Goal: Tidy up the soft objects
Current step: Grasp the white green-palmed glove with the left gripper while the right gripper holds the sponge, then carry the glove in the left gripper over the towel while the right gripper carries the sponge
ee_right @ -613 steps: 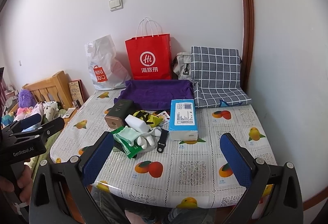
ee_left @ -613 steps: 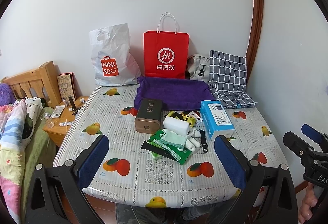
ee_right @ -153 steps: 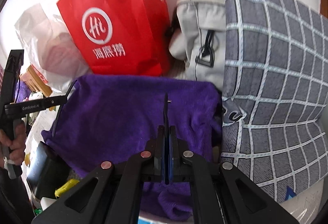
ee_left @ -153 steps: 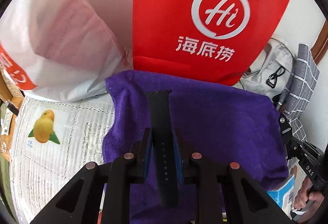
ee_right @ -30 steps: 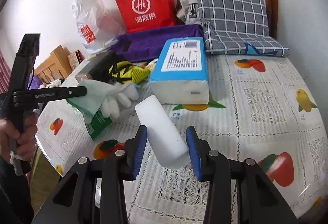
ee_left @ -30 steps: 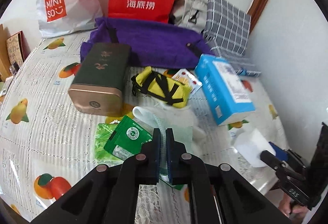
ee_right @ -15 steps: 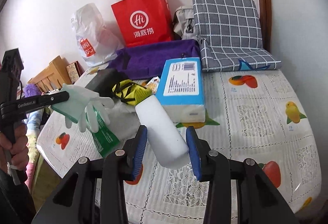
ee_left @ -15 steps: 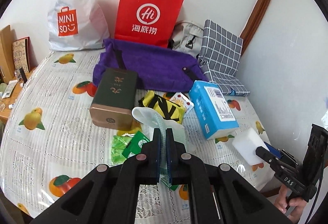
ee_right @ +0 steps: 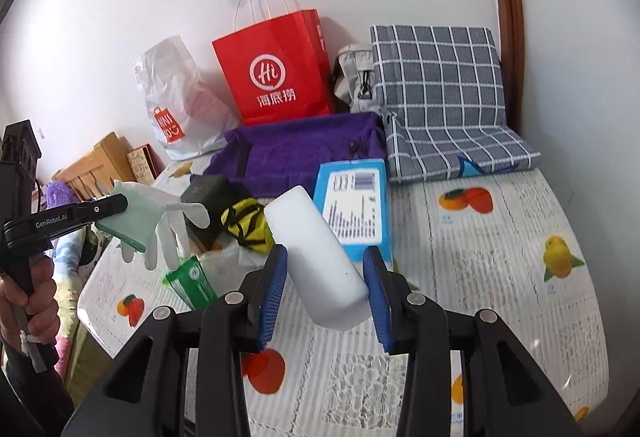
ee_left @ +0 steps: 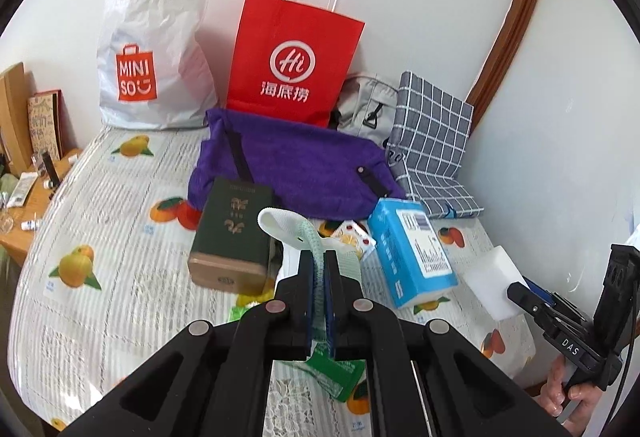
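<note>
White foam fills my right hand-held gripper (ee_right: 326,285): its blue pads are clamped on a white sponge block (ee_right: 320,261), which sticks forward and up-left between them, clear of the table (ee_right: 500,277). My left hand-held gripper (ee_left: 319,277) is pinched tight on a pale green rubber glove (ee_left: 296,231); in the right wrist view the glove (ee_right: 148,217) hangs off that gripper's tip with its white fingers drooping above the table's left edge.

Below the left gripper I see a green packet (ee_left: 336,369) flat on the fruit-print tablecloth. A little further on sit a dark green box with a gold end (ee_left: 232,233) and a blue tissue pack (ee_left: 412,249), with a yellow pouch with black straps (ee_right: 246,223) between them and a small blister card (ee_left: 354,233) just beside the tissue pack.

Behind these a purple towel (ee_left: 296,169) lies spread out, with two black watch strap pieces (ee_left: 238,153) on it, one near each end. Against the wall at the back stand a white MINISO bag (ee_left: 156,49), a red paper bag (ee_left: 292,61), a grey pouch (ee_left: 366,107) and a grey checked cushion (ee_right: 440,93).
</note>
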### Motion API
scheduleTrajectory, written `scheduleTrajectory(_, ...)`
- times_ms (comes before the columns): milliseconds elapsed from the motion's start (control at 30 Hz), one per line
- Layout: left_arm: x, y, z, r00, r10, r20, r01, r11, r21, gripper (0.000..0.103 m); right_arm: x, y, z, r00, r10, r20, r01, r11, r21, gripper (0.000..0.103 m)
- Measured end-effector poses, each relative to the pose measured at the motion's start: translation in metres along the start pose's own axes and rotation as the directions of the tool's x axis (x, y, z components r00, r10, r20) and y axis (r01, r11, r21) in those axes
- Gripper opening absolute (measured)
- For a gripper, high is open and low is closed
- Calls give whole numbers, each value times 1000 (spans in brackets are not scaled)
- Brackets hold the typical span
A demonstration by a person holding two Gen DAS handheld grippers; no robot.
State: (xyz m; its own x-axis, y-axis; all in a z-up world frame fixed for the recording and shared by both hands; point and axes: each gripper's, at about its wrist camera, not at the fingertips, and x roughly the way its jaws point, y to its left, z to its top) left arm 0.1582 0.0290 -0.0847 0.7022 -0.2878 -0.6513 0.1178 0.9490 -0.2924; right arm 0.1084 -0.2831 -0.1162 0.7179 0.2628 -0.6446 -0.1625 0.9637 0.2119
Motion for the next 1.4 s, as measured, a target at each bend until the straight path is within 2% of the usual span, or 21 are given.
scheduleTrajectory(400,6,3,34,1000,24,20,-24,1000,6,5,16,1,36,1000,14,24,-14,1000,-4,39)
scheduleTrajectory(800,12,23,66,997,63,51,-62,998,-16,5,40,-3,77,999,1,37,-1,1000,-20,39)
scheduleTrajectory(1100,39,30,90,997,65,41,-65,998,-11,5,80,0,107,1000,20,1,-20,1000,-18,39)
scheduleTrajectory(1400,84,42,124,997,78,17,-78,997,-5,5,128,-2,133,1000,16,-9,-16,1000,-23,39)
